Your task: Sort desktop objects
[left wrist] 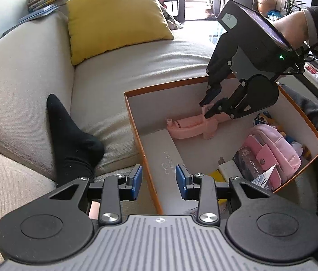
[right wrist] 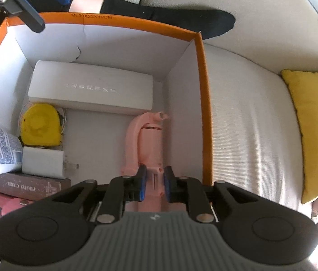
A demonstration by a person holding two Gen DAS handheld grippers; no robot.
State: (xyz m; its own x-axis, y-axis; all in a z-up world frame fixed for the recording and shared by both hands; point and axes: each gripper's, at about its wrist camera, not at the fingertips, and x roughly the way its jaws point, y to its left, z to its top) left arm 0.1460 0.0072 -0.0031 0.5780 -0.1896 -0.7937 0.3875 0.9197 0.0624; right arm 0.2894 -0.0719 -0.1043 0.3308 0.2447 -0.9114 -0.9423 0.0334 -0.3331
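Observation:
An orange-rimmed cardboard box (left wrist: 134, 122) (right wrist: 204, 113) stands on a beige sofa. A pink plastic tool (left wrist: 188, 128) (right wrist: 145, 140) lies on its floor along the side wall. My right gripper (left wrist: 208, 107) (right wrist: 155, 180) points down into the box. Its blue pads stand a little apart on either side of the tool's raised end, and I see no squeeze. My left gripper (left wrist: 159, 180) is open at the box's near edge, with the thin orange wall between its fingers, untouched.
In the box lie a white case (right wrist: 91, 85), a yellow tape measure (right wrist: 40, 127), a white charger (right wrist: 42, 161), a brown photo-card box (right wrist: 30, 186) and a pink pouch (left wrist: 274, 149). A foot in a black sock (left wrist: 73, 140) rests beside the box. A yellow cushion (left wrist: 113, 18) leans on the sofa.

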